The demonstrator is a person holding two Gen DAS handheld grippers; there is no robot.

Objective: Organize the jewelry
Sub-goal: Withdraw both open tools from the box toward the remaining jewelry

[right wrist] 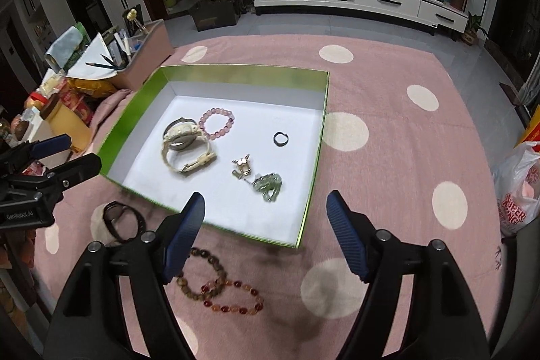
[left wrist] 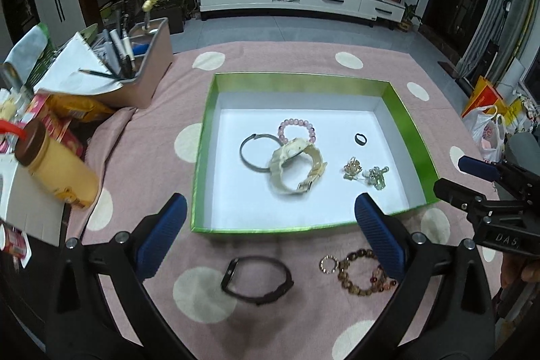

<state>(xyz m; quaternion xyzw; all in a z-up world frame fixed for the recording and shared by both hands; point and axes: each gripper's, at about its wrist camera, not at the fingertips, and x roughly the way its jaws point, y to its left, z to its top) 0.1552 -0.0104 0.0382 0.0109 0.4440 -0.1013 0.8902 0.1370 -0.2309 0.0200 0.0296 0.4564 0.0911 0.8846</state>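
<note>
While your left gripper hangs with jaws spread wide and empty, the green box ahead holds a cream watch; a dark band lies at 6 o'clock outside it.

From your right gripper, jaws well apart and empty, two bead bracelets lie at 7 o'clock on the pink cloth.

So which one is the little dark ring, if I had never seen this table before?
Find the shallow green box with the white floor on the pink spotted cloth. Inside it, look toward the side away from the cream watch and the pink bead bracelet. The ring lies alone there, the smallest loop in the box, plain and dark, touching nothing.
</note>
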